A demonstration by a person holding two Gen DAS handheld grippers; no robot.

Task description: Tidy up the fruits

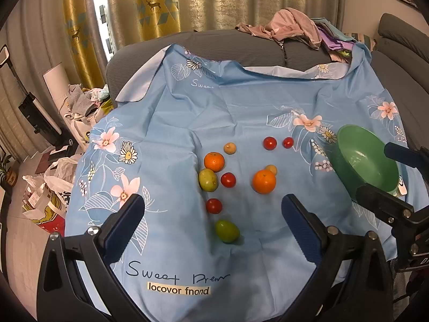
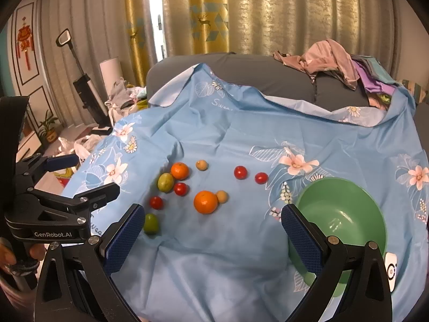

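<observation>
Several fruits lie on a blue flowered cloth point(image 1: 241, 107): two oranges point(image 1: 264, 181) point(image 1: 214, 161), several red tomatoes point(image 1: 228, 180), two green fruits point(image 1: 227, 231) point(image 1: 207, 179) and two small tan fruits point(image 1: 229, 148). An empty green bowl point(image 1: 367, 161) stands at the right, also in the right wrist view point(image 2: 346, 214). My left gripper point(image 1: 213, 217) is open above the near green fruit. My right gripper point(image 2: 211, 228) is open and empty, near the bowl's left rim; the large orange point(image 2: 205, 202) lies just ahead of it.
The cloth covers a grey sofa point(image 1: 228, 45) with a heap of clothes point(image 1: 295, 26) at the back right. Bags and clutter point(image 1: 53, 182) lie on the floor at the left. A white device point(image 2: 391, 271) lies by the bowl.
</observation>
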